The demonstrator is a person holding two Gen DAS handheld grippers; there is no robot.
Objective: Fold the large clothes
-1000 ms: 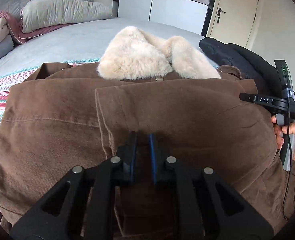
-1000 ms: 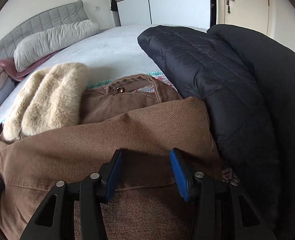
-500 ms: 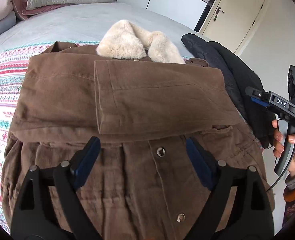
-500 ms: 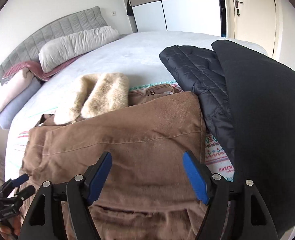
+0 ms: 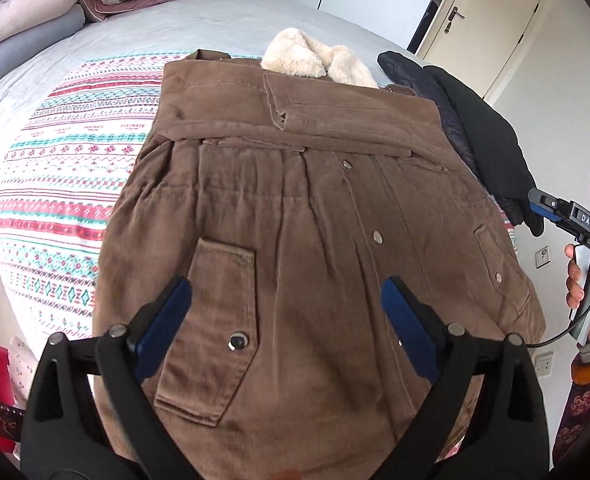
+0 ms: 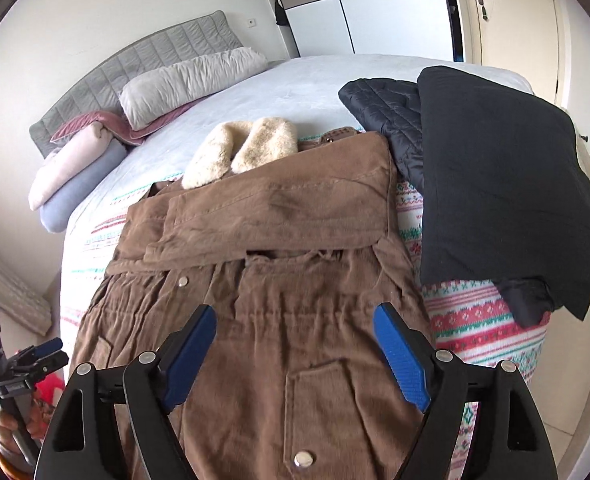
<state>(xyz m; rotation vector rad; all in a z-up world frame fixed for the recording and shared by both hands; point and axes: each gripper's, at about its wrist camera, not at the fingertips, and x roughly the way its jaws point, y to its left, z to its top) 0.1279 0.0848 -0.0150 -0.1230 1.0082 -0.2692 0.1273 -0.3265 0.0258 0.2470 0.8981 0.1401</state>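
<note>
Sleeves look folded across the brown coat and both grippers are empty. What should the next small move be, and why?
Probably lower both open grippers, left and right, to the brown coat near its hem: the sleeves already lie across the chest, while the lower half still lies flat, unfolded.

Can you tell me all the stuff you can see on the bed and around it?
coat: one, brown, flat on the patterned blanket, both sleeves folded across its chest
fur collar: one, cream, at the coat's far end
patterned blanket: one, white with red and teal bands, under the coat
quilted jacket: one, dark navy, right of the coat
black garment: one, overlapping the quilted jacket
pillows: a grey-white one, with pink and blue rolls beside it, by the headboard
headboard: one, grey, against the wall
wardrobe: one, white and grey, far wall
door: one, cream, shut
left gripper: black, blue pads, open above the coat
right gripper: same, open, empty
</note>
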